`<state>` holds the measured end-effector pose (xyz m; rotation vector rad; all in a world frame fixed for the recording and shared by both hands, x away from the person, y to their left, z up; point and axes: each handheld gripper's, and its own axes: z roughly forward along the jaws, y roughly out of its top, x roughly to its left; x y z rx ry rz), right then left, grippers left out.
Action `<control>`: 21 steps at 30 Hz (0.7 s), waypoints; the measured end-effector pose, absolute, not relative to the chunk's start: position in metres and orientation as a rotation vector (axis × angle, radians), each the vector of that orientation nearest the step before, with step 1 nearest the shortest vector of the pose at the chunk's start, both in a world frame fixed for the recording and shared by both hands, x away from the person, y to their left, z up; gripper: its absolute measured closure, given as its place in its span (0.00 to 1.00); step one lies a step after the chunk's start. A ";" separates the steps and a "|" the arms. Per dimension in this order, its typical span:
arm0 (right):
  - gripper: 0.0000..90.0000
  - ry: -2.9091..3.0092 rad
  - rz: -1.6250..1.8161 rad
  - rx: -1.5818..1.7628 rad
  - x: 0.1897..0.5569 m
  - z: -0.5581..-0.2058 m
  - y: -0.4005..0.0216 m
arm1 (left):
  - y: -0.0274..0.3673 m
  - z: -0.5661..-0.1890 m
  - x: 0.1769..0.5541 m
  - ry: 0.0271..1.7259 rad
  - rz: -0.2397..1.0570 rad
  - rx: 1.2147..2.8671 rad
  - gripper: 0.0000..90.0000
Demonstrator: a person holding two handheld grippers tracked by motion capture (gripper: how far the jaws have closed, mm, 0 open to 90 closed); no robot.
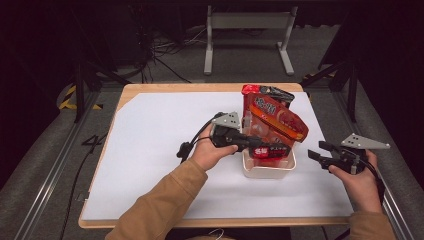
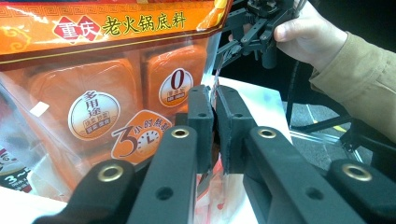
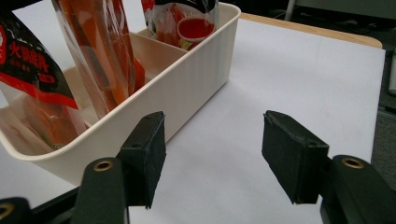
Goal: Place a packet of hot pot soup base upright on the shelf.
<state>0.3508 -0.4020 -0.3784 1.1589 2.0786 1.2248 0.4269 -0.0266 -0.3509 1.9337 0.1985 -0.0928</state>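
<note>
A white plastic bin [image 1: 267,172] stands on the white sheet right of centre, with sauce packets upright in it. The big orange packet [image 1: 277,122] leans to the right above it. My left gripper [image 1: 260,146] reaches into the bin from the left. In the left gripper view its jaws [image 2: 215,100] stand almost together on the clear side edge of the orange packet [image 2: 93,84]. To the right of the bin my right gripper [image 1: 315,152] hovers open and empty, and in its own view the gripper [image 3: 212,140] points past the bin wall [image 3: 187,88].
A red and black packet [image 1: 265,91] stands at the bin's far end, and another red one [image 3: 32,65] at the near end. The white sheet [image 1: 160,165] covers most of the wooden table. A grey metal stand [image 1: 247,22] is on the floor beyond.
</note>
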 end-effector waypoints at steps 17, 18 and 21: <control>0.44 2.076 1.255 1.138 0.359 -0.375 -0.399 | -0.009 -0.331 0.412 0.261 -0.012 1.888 0.37; 0.44 2.076 1.258 1.136 0.360 -0.375 -0.399 | -0.006 -0.329 0.411 0.263 -0.005 1.884 0.36; 0.44 2.081 1.269 1.125 0.365 -0.374 -0.396 | 0.003 -0.323 0.407 0.273 0.022 1.884 0.34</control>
